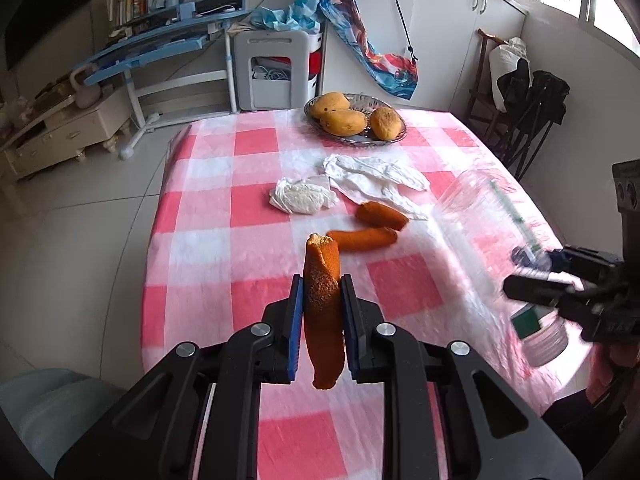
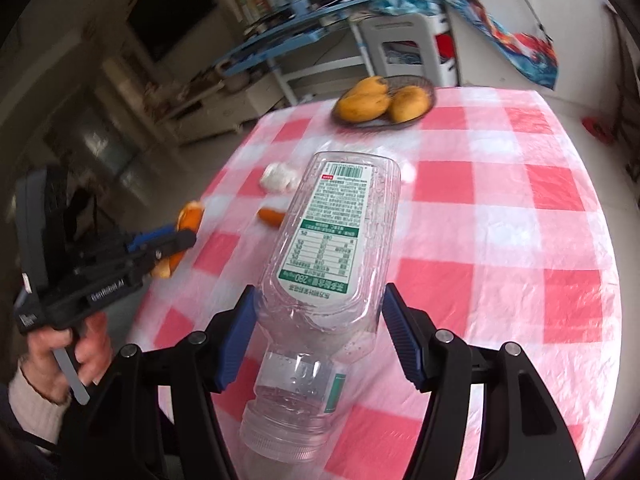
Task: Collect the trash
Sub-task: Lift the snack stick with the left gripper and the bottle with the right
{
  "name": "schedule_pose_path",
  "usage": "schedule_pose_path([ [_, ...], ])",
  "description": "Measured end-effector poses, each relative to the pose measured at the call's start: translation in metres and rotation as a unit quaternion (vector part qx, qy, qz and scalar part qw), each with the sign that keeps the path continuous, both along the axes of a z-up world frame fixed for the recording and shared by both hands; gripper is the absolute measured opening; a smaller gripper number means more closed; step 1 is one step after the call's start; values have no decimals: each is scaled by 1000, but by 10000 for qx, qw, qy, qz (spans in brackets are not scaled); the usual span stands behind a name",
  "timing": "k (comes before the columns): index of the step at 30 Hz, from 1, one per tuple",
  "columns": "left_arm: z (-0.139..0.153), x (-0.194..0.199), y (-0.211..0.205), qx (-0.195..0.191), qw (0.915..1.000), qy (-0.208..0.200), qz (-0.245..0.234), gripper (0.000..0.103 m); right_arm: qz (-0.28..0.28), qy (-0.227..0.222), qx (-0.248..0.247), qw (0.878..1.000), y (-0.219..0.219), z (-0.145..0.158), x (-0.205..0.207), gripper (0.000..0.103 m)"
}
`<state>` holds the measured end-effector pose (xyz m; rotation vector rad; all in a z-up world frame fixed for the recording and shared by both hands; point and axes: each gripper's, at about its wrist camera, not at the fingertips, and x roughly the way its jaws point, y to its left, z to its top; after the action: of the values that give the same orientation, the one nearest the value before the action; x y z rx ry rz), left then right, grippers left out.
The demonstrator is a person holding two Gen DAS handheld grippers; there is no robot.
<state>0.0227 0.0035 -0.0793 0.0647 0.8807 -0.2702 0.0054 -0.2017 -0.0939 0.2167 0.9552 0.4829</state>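
**A:** we reckon this is somebody's home, right? Checked tablecloth under our tongs, bowl of mangoes beyond them.

**B:** yep, a living room. Past the table we've got a kids' study desk with books, white cupboards, tiled floor.

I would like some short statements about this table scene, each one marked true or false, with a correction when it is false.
1. The left gripper is shut on a long strip of orange peel. True.
2. The right gripper holds a crumpled white tissue. False: it holds a clear plastic bottle with a green and white label; the crumpled white tissue lies on the pink and white checked tablecloth.
3. Three yellow mangoes lie in a glass dish at the far end of the table. True.
4. No orange peel is left on the table. False: two pieces lie near the tissue.
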Motion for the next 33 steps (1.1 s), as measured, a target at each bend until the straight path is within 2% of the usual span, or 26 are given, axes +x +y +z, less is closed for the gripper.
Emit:
schedule_pose_path([
  [4,5,-22,1,10,9999,-142,71,18,282,-33,-29,9996,13,-1,-13,61],
  [9,5,-41,-1,186,9995,-262,70,18,407,-62,-305,9987,26,-5,-27,61],
  [20,12,-48,-13,533,9965,-650,-42,18,638,-87,-758,9950,44,-18,-29,62],
  [23,14,-49,-18,622,9953,-741,-106,18,647,-85,-666,9956,44,-18,-27,62],
  [28,17,-48,-19,563,9953,-781,-69,18,628,-90,-331,9974,42,-14,-24,62],
  [33,25,-47,-10,370,9954,-878,110,18,631,-155,366,9972,37,-6,-26,62],
])
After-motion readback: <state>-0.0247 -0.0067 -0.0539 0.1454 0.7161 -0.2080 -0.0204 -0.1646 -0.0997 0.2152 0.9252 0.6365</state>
